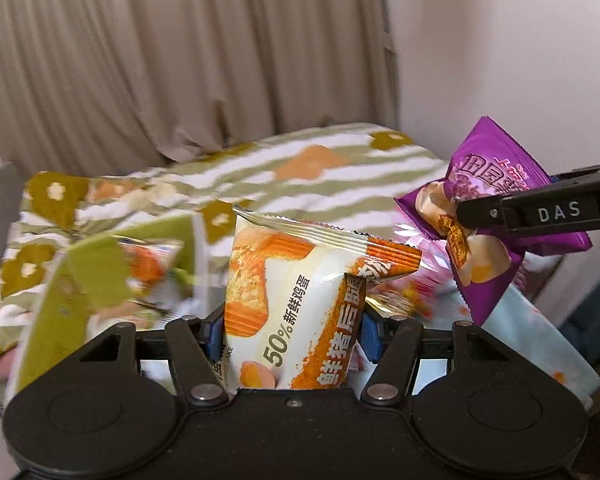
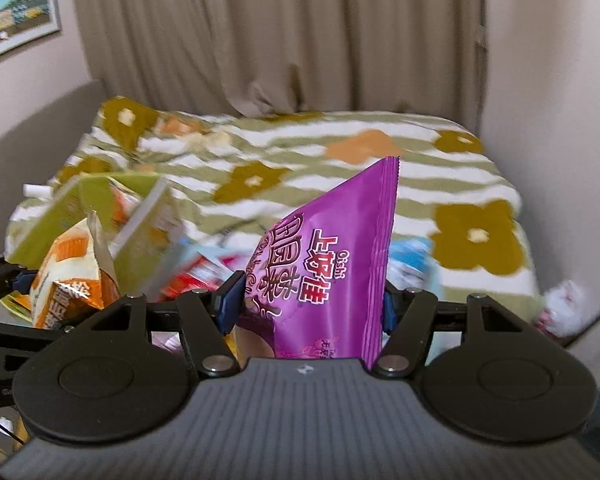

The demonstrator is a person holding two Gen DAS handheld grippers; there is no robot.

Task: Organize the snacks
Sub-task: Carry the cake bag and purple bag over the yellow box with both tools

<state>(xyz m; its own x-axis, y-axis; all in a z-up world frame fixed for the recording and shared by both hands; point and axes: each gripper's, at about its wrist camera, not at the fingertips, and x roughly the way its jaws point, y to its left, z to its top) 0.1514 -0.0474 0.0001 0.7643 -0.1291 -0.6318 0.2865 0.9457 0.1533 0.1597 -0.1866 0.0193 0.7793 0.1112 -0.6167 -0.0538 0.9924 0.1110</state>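
My left gripper [image 1: 290, 334] is shut on an orange-and-white snack packet [image 1: 296, 300], held upright in the air. The same packet shows at the left of the right wrist view [image 2: 68, 276]. My right gripper [image 2: 308, 306] is shut on a purple chip bag [image 2: 332, 264], also lifted. In the left wrist view the purple bag [image 1: 488, 216] hangs at the right, pinched by the right gripper's black fingers [image 1: 540, 212]. A green box [image 1: 80, 280] with packets inside sits low at the left, and also shows in the right wrist view [image 2: 100, 208].
A bed with a green, white and orange flower blanket [image 2: 340, 160] lies ahead. Beige curtains [image 2: 260, 40] hang behind it. More loose snack packets [image 2: 412, 260] lie below the grippers. A wall [image 2: 560, 120] stands at the right. A framed picture [image 2: 16, 8] hangs at the upper left.
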